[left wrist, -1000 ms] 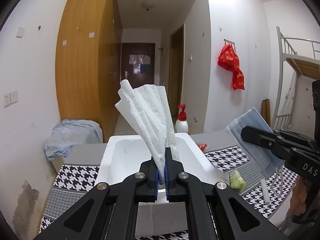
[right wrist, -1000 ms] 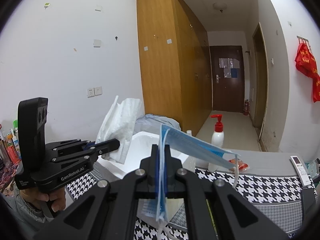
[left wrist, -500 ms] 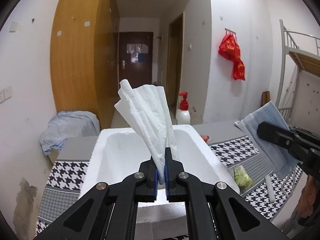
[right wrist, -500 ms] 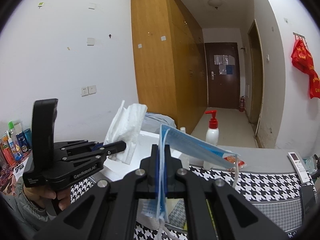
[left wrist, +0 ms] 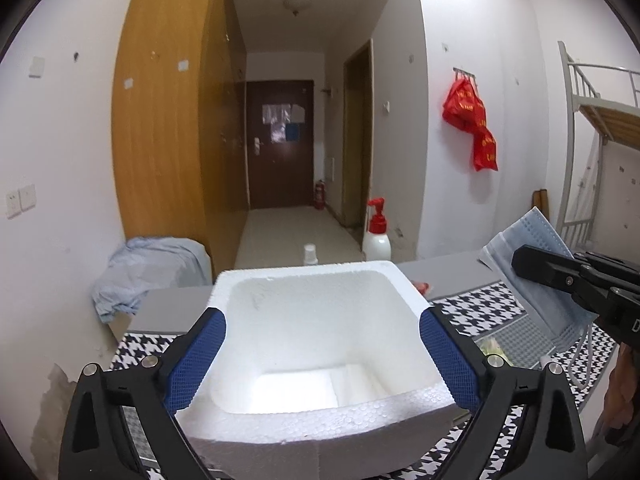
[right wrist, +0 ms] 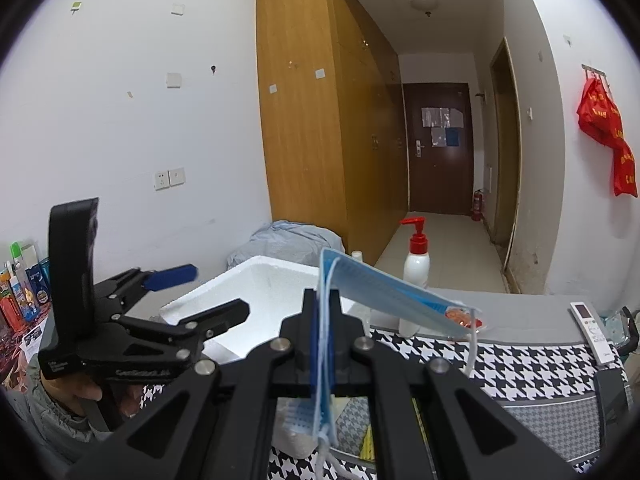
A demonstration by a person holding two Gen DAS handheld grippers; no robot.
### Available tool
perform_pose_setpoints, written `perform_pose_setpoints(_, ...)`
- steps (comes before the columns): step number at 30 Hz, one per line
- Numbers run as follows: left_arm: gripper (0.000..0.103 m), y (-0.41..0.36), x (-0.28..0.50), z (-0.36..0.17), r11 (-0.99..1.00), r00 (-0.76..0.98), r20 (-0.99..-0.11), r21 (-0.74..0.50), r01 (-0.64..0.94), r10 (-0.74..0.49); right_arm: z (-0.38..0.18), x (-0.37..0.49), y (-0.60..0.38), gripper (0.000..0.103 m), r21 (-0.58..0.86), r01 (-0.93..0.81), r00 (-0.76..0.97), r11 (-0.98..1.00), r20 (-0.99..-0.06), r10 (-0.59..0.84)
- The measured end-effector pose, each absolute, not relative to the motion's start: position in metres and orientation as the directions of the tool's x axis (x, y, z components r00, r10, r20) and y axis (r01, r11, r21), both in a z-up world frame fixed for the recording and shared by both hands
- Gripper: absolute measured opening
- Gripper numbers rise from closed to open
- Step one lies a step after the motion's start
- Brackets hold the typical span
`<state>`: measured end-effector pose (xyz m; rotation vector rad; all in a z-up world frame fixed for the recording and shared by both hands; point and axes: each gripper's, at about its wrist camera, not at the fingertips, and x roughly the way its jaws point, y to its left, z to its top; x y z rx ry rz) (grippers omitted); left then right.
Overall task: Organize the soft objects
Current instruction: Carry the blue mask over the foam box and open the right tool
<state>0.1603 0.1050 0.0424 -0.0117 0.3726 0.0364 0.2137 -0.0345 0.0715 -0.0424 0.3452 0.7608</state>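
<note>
Mask stays pinched in the right gripper, ready for the box, while the left gripper has just opened wide over it, holding nothing.

Grainy white foam box, pleated blue nonwoven mask, matt woven houndstooth cloth

Left wrist view: sits close above white foam box, faces down corridor toward dark door
Right wrist view: further right, same facing, angled slightly leftward
Shared: box, door, red-capped pump bottle (each view catches other gripper)
</note>
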Motion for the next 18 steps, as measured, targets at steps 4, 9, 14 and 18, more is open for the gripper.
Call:
perform_pose_setpoints(4, 0.102, 0.109, 0.153, 0.044, 0.998, 0.934, -0.353, -0.002, -0.055, 0.051, 0.073, 0.212, -0.032, 0.006, 0.071, -0.680, 0.677, 0.730, -0.323, 0.662)
perform_pose_setpoints(9, 0.102, 0.117, 0.142, 0.046, 0.996, 0.937, -0.341, -0.007, -0.085, 0.078, 0.075, 0.212, -0.028, 0.006, 0.066, -0.681, 0.676, 0.729, -0.326, 0.661)
perform_pose_setpoints(14, 0.102, 0.126, 0.133, 0.047, 0.994, 0.937, -0.337, -0.017, -0.108, 0.096, 0.077, 0.209, -0.021, 0.006, 0.052, -0.692, 0.669, 0.720, -0.328, 0.667)
perform_pose_setpoints(18, 0.102, 0.132, 0.127, 0.046, 0.993, 0.937, -0.333, -0.016, -0.116, 0.104, 0.080, 0.208, -0.014, 0.006, 0.048, -0.703, 0.661, 0.709, -0.322, 0.678)
